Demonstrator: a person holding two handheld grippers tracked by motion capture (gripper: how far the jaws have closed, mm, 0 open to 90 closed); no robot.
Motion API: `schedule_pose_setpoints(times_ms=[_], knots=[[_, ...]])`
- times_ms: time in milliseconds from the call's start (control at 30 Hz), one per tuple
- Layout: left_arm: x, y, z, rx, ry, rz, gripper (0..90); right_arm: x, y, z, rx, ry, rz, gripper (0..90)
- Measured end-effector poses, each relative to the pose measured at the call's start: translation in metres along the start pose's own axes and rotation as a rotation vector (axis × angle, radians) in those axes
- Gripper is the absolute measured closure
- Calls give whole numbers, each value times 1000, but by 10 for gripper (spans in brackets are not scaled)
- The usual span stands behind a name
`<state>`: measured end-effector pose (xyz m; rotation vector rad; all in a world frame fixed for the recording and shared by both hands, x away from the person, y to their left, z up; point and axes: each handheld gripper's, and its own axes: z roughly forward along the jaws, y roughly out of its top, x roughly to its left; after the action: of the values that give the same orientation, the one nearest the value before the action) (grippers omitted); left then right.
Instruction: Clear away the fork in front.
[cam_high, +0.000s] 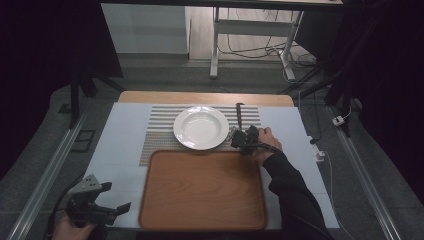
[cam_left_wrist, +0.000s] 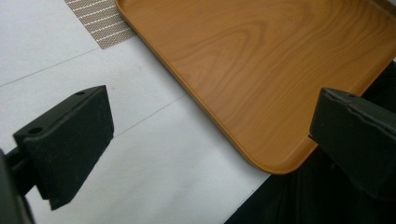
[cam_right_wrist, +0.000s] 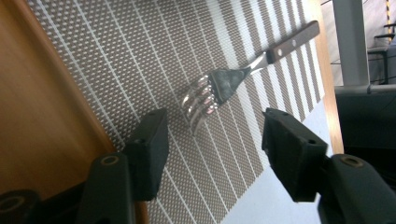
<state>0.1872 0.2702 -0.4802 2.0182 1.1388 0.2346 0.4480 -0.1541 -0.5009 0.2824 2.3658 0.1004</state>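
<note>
R gripper (cam_right_wrist: 212, 135) has its jaws half apart w/ nothing clamped, fork (cam_right_wrist: 219, 88) tines just past the tips, center of frame, lying on the mat (cam_right_wrist: 140, 56) right of the plate (cam_high: 201, 127). Imo go further up to the neck/handle before squeezing, tines are slippy. L gripper (cam_left_wrist: 210, 135) wide apart, bottom left by the tray (cam_left_wrist: 261, 60), idle.

A person wears a dark long sleeve (cam_high: 292, 192) on the right arm. Each hand carries a black two-jaw gripper: the left gripper (cam_high: 120, 207) has a grey three-cornered plate on top, the right gripper (cam_high: 235, 138) a trailing black cable. Blocky matte jaws show small round screw holes.
</note>
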Motion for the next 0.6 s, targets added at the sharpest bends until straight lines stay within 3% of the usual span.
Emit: schedule_pose_setpoints(times_ms=[167, 200, 300, 333, 433, 500, 533, 567, 600], knots=[[0, 0, 0, 1, -2, 1, 1, 3, 3, 6, 6, 16, -36, 491], [0, 0, 0, 1, -2, 1, 1, 6, 4, 8, 8, -21, -54, 537], [0, 0, 0, 0, -2, 1, 1, 9, 5, 11, 8, -16, -84, 578], [0, 0, 0, 1, -2, 1, 1, 14, 6, 14, 14, -60, -119, 629], [0, 0, 0, 1, -3, 1, 0, 16, 7, 16, 17, -72, -143, 660], [0, 0, 0, 2, -3, 2, 1, 16, 7, 18, 10, -55, -148, 695], [0, 0, 0, 2, -3, 1, 1, 17, 7, 19, 6, -57, -159, 750], [0, 0, 0, 2, -4, 2, 1, 17, 7, 19, 6, -57, -159, 750], [0, 0, 0, 2, -4, 2, 1, 20, 8, 20, 16, -72, -170, 824]])
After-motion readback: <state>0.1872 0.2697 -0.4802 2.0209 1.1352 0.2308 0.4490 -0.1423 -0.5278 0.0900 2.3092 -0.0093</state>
